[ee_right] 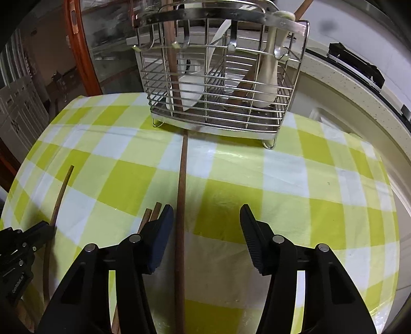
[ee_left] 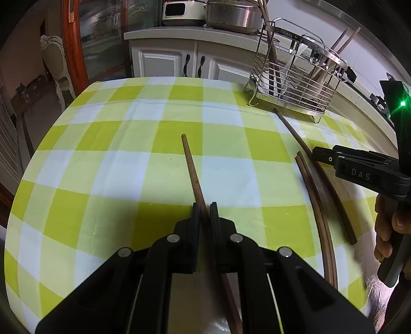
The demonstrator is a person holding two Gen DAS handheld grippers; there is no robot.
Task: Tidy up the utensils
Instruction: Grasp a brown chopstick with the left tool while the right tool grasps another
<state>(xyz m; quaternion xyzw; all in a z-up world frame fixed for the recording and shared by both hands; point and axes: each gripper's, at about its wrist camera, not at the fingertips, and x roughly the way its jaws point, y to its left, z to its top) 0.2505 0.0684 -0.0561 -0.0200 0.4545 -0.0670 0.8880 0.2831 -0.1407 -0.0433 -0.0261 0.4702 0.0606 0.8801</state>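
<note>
My left gripper is shut on a brown wooden chopstick that points away over the green checked tablecloth; it also shows in the right wrist view. My right gripper is open and empty, its jaws either side of a single chopstick that lies pointing at the wire utensil rack. A pair of chopsticks lies just left of its left finger. In the left wrist view the right gripper hovers over these chopsticks, near the rack.
The rack holds white spoons, a white ladle and wooden utensils. A counter edge curves right of the table. White cabinets with a pot stand behind.
</note>
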